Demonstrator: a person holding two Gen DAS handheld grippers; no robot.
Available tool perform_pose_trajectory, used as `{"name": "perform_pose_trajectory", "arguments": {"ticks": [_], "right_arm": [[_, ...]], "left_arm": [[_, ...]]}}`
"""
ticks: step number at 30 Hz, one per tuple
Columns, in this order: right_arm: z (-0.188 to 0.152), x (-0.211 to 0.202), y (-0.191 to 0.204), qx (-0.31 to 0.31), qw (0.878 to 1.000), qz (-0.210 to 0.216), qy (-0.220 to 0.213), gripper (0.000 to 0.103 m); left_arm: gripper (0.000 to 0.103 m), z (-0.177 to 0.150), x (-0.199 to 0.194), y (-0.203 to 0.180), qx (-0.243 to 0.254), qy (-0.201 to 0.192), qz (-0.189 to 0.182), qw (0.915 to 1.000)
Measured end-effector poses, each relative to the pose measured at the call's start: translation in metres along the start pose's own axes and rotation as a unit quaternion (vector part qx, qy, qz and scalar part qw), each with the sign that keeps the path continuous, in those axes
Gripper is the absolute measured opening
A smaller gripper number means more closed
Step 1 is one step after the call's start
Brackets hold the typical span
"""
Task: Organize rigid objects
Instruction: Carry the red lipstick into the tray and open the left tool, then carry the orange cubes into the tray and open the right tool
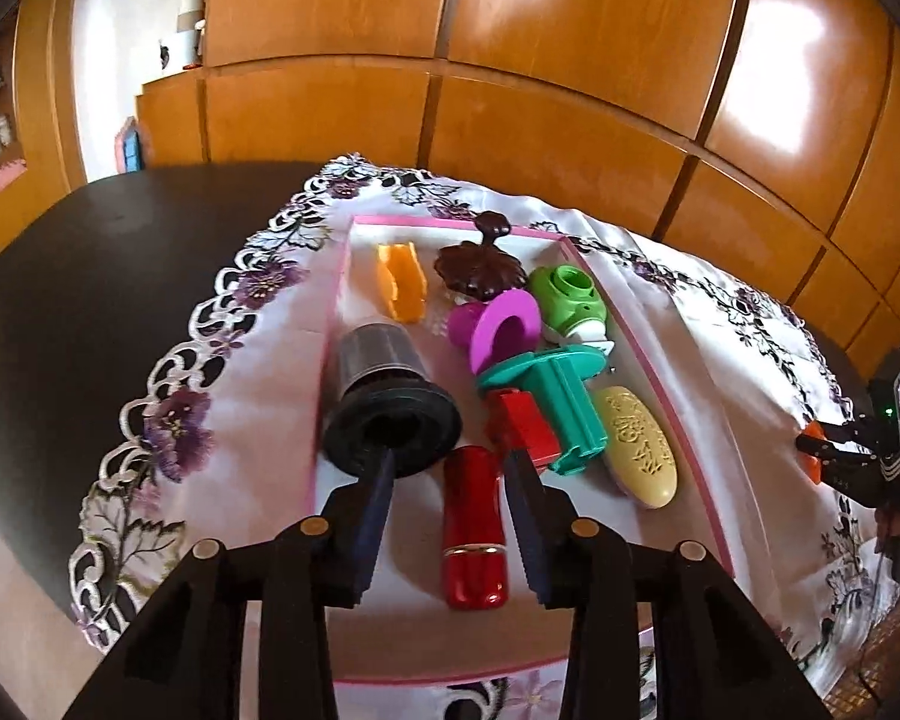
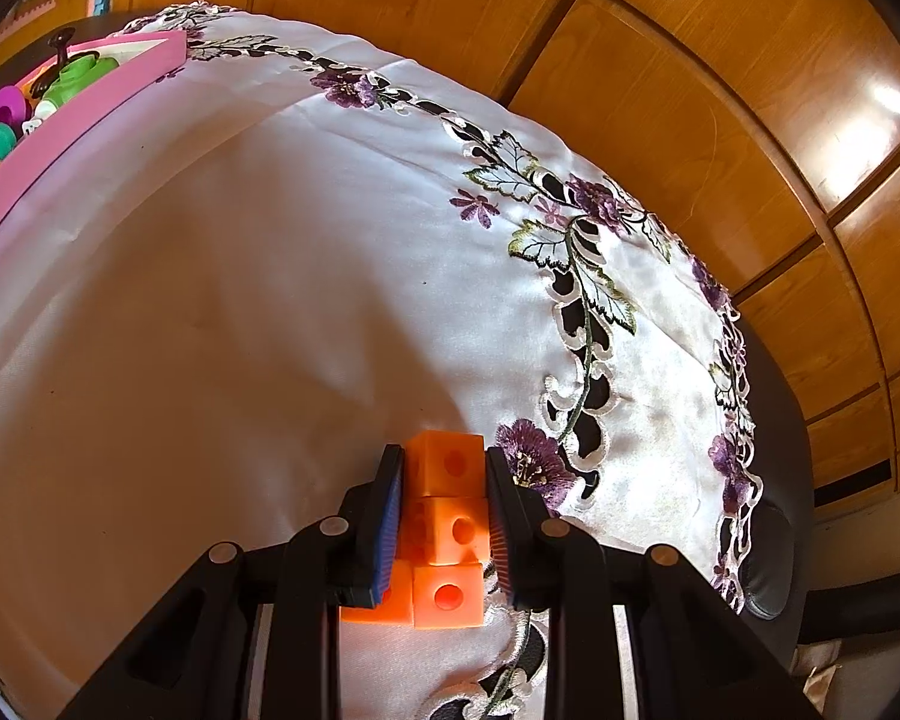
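1. Your left hand-held gripper (image 1: 450, 480) hangs over the near end of the pink-rimmed tray (image 1: 684, 420), jaws parted, with the red lipstick tube (image 1: 473, 525) lying on the tray floor between them. The pads stand clear of the tube on both sides, so nothing is gripped.
2. The left fingertip sits just in front of the rim of the black mesh strainer cup (image 1: 390, 399), which lies on its side in the tray.
3. Further in the tray you have an orange piece (image 1: 401, 288), a dark brown flower-shaped lid with a knob (image 1: 480, 267), a magenta funnel-like piece (image 1: 498, 324), a green and white round piece (image 1: 570, 300), a teal piece (image 1: 561, 402) with a red block (image 1: 519, 426) against it, and a yellow embossed oval soap (image 1: 639, 444) by the right rim.
4. Your right hand-held gripper (image 2: 444, 468) is closed on a stack of orange linking cubes (image 2: 444, 522), pads pressing both sides; the cubes rest on the embroidered white cloth (image 2: 270, 300).
5. The cloth covers a dark desk (image 1: 90, 270); the tray is well to the left of the cubes in the right wrist view.
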State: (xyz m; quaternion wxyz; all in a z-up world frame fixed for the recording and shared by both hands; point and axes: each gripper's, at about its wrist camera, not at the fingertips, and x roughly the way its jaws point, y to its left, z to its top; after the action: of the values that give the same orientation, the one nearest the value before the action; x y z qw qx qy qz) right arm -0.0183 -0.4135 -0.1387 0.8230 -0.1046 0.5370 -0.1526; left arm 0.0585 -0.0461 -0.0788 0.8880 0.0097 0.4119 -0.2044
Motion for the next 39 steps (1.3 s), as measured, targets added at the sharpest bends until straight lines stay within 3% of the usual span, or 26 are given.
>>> {"name": "perform_pose_trajectory", "arguments": {"ticks": [9,17,29,32,39], "right_arm": [[0.0,-0.001,0.002,-0.004,1.0,-0.005,0.001,0.026],[0.0,-0.001,0.001,-0.001,1.0,-0.003,0.002,0.026],[0.003,0.0,-0.002,0.009,1.0,0.0,0.02,0.025],[0.007,-0.003,-0.007,0.039,0.999,0.008,0.034,0.025],[0.027,-0.05,0.008,0.089,0.994,0.061,-0.025,0.025]], "left_arm": [[0.04,-0.007,-0.008,-0.003,0.003,0.001,0.036,0.9994],[0.043,-0.006,-0.021,-0.008,0.011,-0.026,0.062,0.9977],[0.043,-0.005,-0.031,0.003,-0.004,-0.039,0.066,0.9971],[0.043,-0.005,-0.033,0.007,-0.011,-0.041,0.064,0.997],[0.045,-0.006,-0.033,0.015,-0.02,-0.04,0.064,0.9969]]}}
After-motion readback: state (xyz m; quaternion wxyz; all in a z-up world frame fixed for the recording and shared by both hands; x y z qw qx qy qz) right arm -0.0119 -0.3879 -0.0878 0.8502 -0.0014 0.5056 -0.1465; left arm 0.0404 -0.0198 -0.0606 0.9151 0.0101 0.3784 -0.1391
